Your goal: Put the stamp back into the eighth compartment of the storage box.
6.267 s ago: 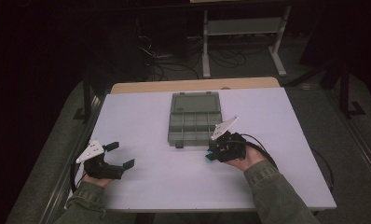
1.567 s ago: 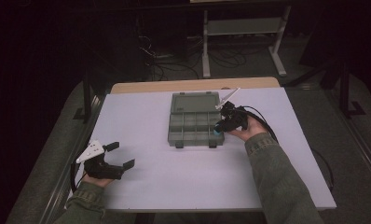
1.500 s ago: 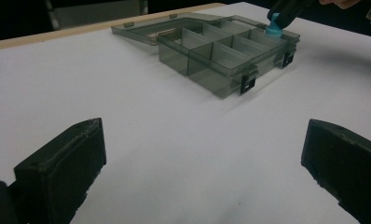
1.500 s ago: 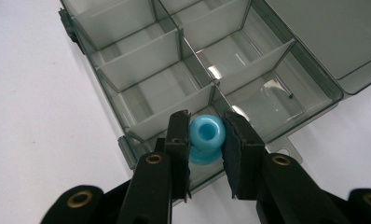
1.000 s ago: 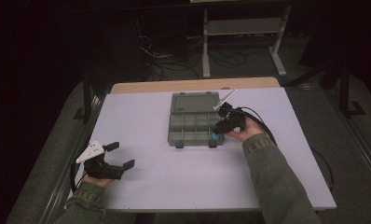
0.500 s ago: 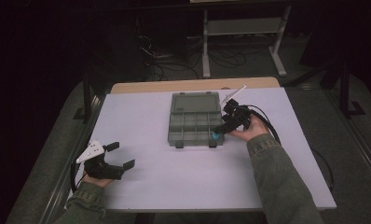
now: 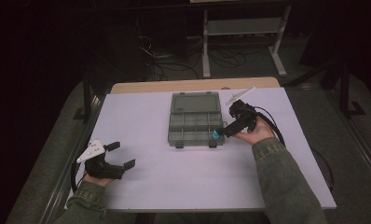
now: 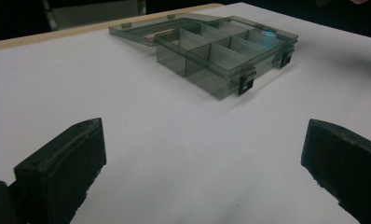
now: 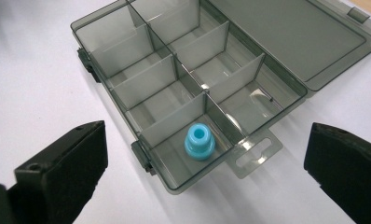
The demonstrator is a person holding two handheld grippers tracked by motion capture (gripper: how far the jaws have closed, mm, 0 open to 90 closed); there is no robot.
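Smoked-plastic compartment box (image 7: 195,119): mid desk (image 7: 146,186), lid folded back flat on far side. Blue stepped plastic bushing (image 9: 199,142): upright in near-right corner compartment, free of both fingers. Right gripper (image 7: 223,131): just right of box, fingers wide, having just opened, nothing between. Left gripper (image 7: 123,155): near-left desk, well apart, fingers wide, empty.

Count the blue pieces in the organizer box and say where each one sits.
1: a blue plastic piece stands upright in the corner compartment of the open organizer box, beside its hang tab. The other compartments look empty.
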